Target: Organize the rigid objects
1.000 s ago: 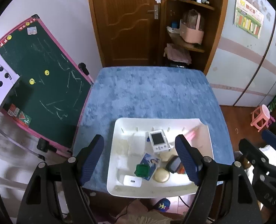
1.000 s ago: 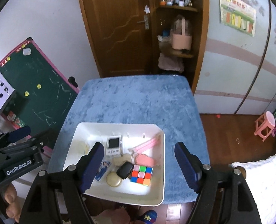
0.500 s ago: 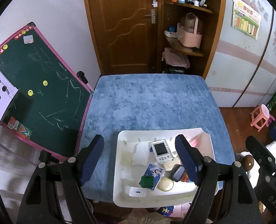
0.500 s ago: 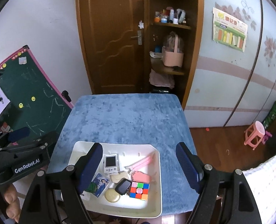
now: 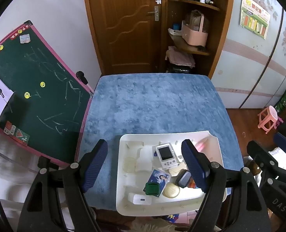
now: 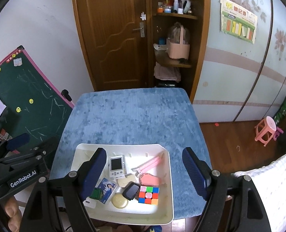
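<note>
A green chalkboard [image 6: 26,100] with a pink frame leaned at the far left, beside a surface [image 6: 135,116] covered in blue plush cloth. One white tray [image 6: 170,176] sat at the near edge of that surface, holding all the loose objects. Counted from left to right in the right wrist view, they were: one white flat block [image 6: 90,203], one green square piece [image 6: 96,194], one blue picture card [image 6: 106,188], one white handheld device with a dark screen [image 6: 116,165], one round tan disc [image 6: 119,201], one pale beige piece [image 6: 126,180], one dark device with a black screen [image 6: 131,190], one pink stick-shaped item [image 6: 151,163], one pink rounded piece [image 6: 149,179], and one colour cube puzzle [image 6: 148,194]. The left wrist view also showed pale translucent pieces [image 5: 143,160] along the tray's left side; their number could not be told. The left tool [image 5: 145,166] hung above the tray with its two blue fingers spread wide and nothing between them. The right tool [image 6: 145,170] hung likewise over the tray, its jaws wide apart and holding nothing. A wooden door [image 6: 116,34] and one shelf unit [image 6: 174,38] stood behind the surface, and one pink stool [image 6: 265,130] stood on the floor at the far right.
</note>
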`<state>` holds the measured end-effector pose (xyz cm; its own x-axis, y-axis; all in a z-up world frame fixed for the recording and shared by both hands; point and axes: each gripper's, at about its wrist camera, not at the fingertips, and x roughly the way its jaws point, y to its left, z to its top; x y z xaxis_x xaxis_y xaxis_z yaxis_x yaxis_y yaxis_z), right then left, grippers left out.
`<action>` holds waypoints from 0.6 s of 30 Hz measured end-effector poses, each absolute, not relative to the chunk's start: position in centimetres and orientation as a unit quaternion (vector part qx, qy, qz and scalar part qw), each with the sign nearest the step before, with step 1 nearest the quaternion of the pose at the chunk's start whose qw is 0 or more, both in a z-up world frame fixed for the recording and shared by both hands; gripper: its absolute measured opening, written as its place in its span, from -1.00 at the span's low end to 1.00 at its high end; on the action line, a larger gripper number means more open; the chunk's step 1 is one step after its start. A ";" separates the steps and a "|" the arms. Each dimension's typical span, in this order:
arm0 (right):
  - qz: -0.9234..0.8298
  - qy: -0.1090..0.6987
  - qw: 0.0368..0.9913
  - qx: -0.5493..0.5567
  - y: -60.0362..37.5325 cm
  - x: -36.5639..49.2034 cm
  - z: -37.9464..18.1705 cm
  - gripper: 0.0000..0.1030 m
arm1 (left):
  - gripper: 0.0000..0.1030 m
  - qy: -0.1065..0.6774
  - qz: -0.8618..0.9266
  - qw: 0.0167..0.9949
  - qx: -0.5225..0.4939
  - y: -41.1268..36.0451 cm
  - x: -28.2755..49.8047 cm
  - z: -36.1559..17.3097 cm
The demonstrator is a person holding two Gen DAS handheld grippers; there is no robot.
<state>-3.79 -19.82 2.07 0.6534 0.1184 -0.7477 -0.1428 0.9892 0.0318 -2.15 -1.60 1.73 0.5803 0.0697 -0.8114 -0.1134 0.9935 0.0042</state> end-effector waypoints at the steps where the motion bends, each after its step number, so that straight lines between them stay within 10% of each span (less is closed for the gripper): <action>1: 0.072 0.411 0.909 -0.015 -19.8 -3.8 2.0 0.58 | 0.57 0.456 0.051 0.888 -0.024 -1.7 -2.1 1.7; 18: 0.064 0.412 0.909 -0.012 -20.1 -3.7 1.8 0.58 | 0.57 0.463 0.043 0.885 -0.029 -2.1 -2.0 1.1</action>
<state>-3.69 -20.05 1.85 0.6518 0.1066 -0.7509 -0.1269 0.9914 0.0305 -2.02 -2.11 1.06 0.5672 0.0487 -0.8221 -0.1021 0.9947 -0.0116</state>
